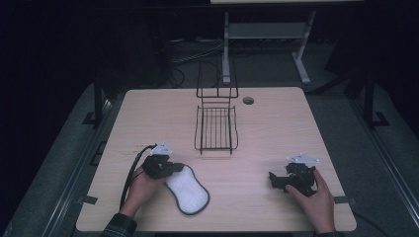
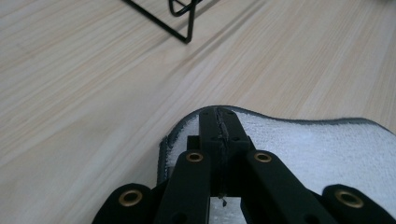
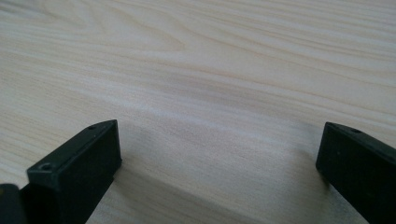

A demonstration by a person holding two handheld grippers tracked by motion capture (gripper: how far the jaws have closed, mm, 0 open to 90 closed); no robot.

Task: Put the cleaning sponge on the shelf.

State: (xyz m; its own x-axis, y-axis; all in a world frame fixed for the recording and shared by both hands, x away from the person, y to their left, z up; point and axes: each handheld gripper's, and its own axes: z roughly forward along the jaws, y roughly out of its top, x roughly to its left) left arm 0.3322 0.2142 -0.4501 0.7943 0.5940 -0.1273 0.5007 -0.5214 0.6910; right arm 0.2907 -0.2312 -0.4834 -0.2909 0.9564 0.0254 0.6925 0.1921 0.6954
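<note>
Down near the front left of the counter (image 1: 276,128) lies a white pad (image 1: 188,190) with a dark grey edge, flat on the pale wood and angled from upper left to lower right. The left gripper (image 1: 174,167) sits at its upper end, held by the person's left hand (image 1: 141,190). From the left gripper view, the 2 jaws are pressed together with the pad's dark rim (image 2: 224,112) pinched between their tips, and the fluffy white surface (image 2: 317,149) spreads off to one side. A black cable (image 1: 129,175) loops from this gripper toward the counter's front edge.

Beyond the pad, near the middle of the counter, stands a black wire rack (image 1: 216,111) with an upright back frame and a low barred tray in front; one of its corners (image 2: 184,32) shows in the left gripper view.

Well apart, at the front right, the right hand (image 1: 316,197) holds the right gripper (image 1: 274,180) low over bare wood. Its 2 jaws are spread wide with nothing between them.
</note>
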